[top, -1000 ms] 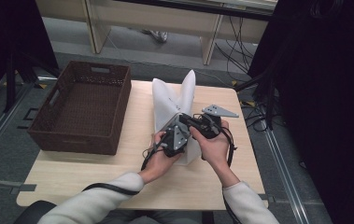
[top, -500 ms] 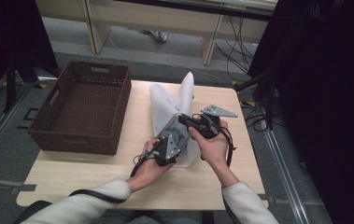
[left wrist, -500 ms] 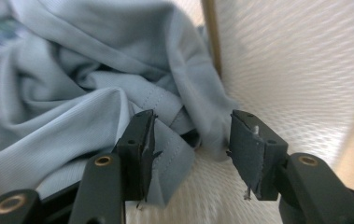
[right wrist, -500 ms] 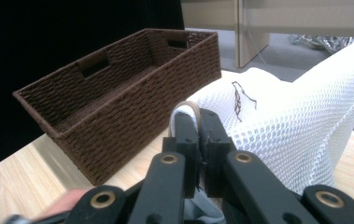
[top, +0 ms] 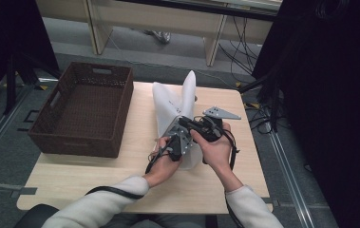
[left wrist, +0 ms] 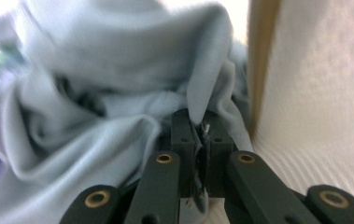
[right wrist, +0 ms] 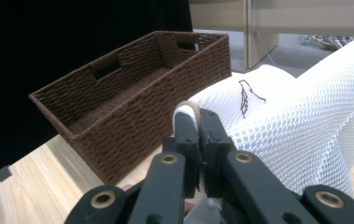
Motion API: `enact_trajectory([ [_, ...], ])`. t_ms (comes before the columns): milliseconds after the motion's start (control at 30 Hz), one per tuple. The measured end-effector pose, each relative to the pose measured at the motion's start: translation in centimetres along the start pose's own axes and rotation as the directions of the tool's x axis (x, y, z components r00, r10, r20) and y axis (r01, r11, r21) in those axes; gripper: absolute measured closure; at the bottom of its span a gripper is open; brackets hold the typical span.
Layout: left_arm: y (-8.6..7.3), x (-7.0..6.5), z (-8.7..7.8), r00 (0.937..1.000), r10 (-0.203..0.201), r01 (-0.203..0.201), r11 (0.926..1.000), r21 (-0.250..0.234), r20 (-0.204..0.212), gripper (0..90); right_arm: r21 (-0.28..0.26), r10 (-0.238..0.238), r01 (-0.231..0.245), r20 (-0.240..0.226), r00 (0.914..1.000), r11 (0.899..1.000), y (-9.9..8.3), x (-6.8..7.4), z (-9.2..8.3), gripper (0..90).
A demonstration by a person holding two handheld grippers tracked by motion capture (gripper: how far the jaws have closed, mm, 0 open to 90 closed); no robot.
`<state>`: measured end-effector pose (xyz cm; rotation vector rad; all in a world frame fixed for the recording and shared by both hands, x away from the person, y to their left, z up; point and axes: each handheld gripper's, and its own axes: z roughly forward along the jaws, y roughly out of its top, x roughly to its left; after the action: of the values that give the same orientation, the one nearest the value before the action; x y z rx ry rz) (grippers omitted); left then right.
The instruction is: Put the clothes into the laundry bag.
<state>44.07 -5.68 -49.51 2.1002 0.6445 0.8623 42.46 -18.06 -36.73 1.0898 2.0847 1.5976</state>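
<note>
Cloth (left wrist: 95, 116) sits inside the mesh bag (top: 175, 102) on the tabletop (top: 120, 175), right of the basket (top: 85, 109). Left hand-held gripper (left wrist: 201, 140) has just closed, pinching the cloth. Right hand-held gripper (right wrist: 198, 135) clamps the bag's rim.

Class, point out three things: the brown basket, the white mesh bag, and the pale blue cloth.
brown basket (top: 80, 102), high view, its woven floor.
white mesh bag (right wrist: 300, 135), right gripper view, its netted side.
pale blue cloth (left wrist: 118, 70), left gripper view, a bunched fold.

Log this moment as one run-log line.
left gripper: jaws just closed, pinching pale blue cloth | right gripper: shut on white mesh bag rim | brown woven basket: empty
</note>
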Motion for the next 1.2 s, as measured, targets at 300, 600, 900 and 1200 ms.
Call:
enact_trajectory([
  [300, 0.7, 0.4, 0.9, 0.9955, -0.074, 0.074, 0.9972, -0.012, -0.058, 84.2, 0.0, 0.036, -0.036, -0.035, 0.9987, 0.999, 0.1, 0.5, -0.1, 88.3],
  [600, 0.8, 2.3, 0.6, 0.9991, 0.006, -0.006, 1.0, -0.007, -0.041, 84.0, -0.003, 0.033, -0.033, -0.03, 0.999, 0.999, 0.1, 0.5, -0.1, 88.3],
  [900, -0.1, 1.9, 1.3, 0.9817, -0.019, 0.016, 0.9997, -0.017, -0.19, 82.3, 0.018, 0.03, -0.029, -0.026, 0.9992, 0.999, -0.1, 0.5, 0.1, 88.3],
  [1200, -0.5, 2.0, 1.5, 0.9591, 0.165, -0.156, 0.9861, 0.056, -0.23, 80.8, 0.023, 0.024, -0.023, -0.028, 0.9993, 0.999, -0.3, 0.4, 0.4, 88.3],
])
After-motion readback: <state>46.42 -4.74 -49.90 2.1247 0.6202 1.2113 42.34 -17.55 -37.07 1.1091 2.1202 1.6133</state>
